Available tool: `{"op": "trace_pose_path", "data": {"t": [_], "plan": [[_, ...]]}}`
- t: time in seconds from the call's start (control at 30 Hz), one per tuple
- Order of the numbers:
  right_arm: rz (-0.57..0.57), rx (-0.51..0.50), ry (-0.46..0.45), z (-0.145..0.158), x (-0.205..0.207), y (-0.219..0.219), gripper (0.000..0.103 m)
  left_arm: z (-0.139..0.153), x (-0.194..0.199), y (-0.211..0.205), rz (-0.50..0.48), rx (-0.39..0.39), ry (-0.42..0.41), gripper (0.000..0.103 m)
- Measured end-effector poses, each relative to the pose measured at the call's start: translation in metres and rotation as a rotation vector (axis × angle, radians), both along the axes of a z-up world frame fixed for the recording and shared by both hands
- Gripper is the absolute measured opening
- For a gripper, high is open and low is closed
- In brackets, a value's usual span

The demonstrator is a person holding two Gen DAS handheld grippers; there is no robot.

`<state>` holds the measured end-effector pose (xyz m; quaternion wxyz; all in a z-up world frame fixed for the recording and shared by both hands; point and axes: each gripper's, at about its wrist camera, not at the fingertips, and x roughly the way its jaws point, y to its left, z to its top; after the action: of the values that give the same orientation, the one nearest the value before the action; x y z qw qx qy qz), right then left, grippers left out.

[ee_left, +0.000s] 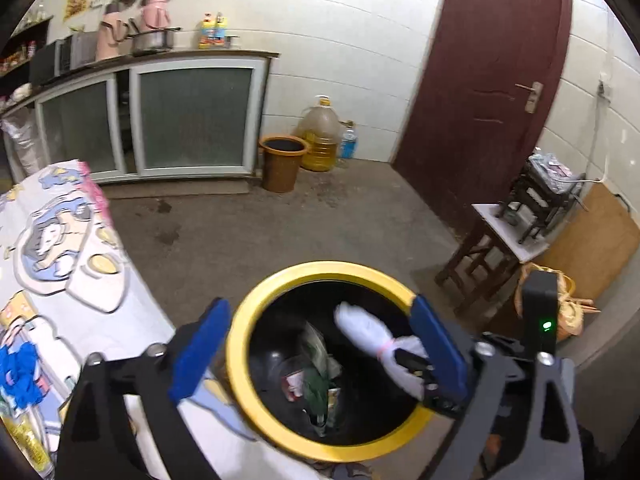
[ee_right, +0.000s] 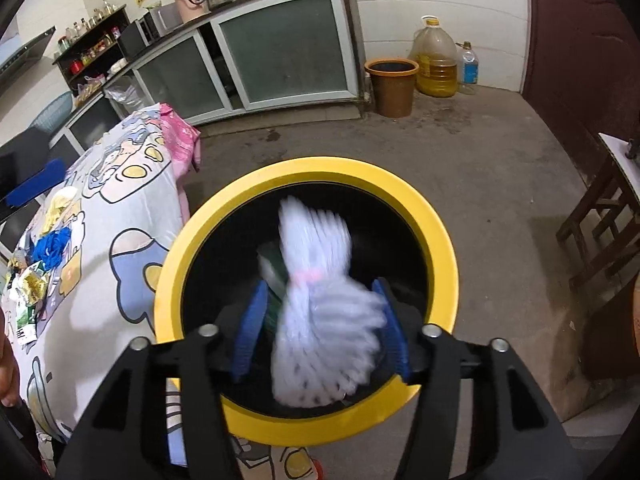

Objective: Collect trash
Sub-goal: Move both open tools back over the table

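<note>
Closest to us, both tongs hang over the yellow-rimmed bin (ee_right: 432,216). Our left tongs (ee_left: 316,354) stand wide apart with nothing between the blue pads (ee_left: 200,350), straddling the bin's mouth. Our right tongs (ee_right: 322,330) are partly apart around a white bundle (ee_right: 320,300) tied with a pink band; it is motion-blurred, and the pads look just clear of its sides, so it seems loose between them above the bin's opening. From the left wrist we see the same bundle beside the right tongs, over the dark interior.

Down in the bin lie a green wrapper (ee_left: 318,380) and other scraps, too dim to name.

Just beside the bin, on its left, is the surface under a cartoon cloth (ee_right: 120,208). More trash waits there: a blue crumpled piece (ee_right: 52,246) and yellow wrappers (ee_right: 34,284), well apart from the bin.

Farther off, across the concrete floor (ee_left: 248,224), a brown bucket (ee_left: 282,162), an oil jug (ee_left: 320,136) and a water bottle (ee_left: 349,142) stand against the tiled wall next to the cabinet (ee_left: 192,116). On the right are a dark red door (ee_left: 488,80) and a wooden stool (ee_left: 492,248).
</note>
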<state>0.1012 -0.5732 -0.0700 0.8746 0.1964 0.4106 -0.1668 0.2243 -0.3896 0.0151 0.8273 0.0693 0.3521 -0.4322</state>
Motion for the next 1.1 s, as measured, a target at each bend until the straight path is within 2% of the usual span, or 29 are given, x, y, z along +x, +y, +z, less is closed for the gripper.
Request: {"op": "trace_pose_path", "data": {"t": [0.2, 0.37, 0.47, 0.7, 0.83, 1.0, 1.1], "plan": [[-0.022, -0.027, -0.013, 0.004, -0.01, 0.004, 0.06, 0.003, 0.007, 0.049, 0.091, -0.027, 0.028, 0.095], [-0.01, -0.031, -0.048, 0.012, -0.009, 0.016, 0.06, 0.01, 0.002, 0.107, 0.178, -0.024, -0.032, 0.095], [0.02, -0.032, -0.066, 0.017, -0.002, 0.031, 0.06, 0.017, 0.002, 0.148, 0.225, -0.033, -0.039, 0.095], [0.147, -0.076, -0.112, 0.039, 0.028, 0.088, 0.06, 0.025, -0.002, 0.255, 0.398, 0.003, -0.101, 0.095], [0.229, -0.098, -0.134, 0.048, 0.048, 0.125, 0.06, 0.023, -0.002, 0.322, 0.527, 0.061, -0.14, 0.095], [0.363, -0.107, -0.143, 0.055, 0.077, 0.172, 0.06, 0.01, 0.008, 0.4, 0.649, 0.109, -0.124, 0.095], [0.438, -0.114, -0.143, 0.059, 0.094, 0.2, 0.06, 0.008, 0.012, 0.434, 0.695, 0.123, -0.118, 0.095]]}}
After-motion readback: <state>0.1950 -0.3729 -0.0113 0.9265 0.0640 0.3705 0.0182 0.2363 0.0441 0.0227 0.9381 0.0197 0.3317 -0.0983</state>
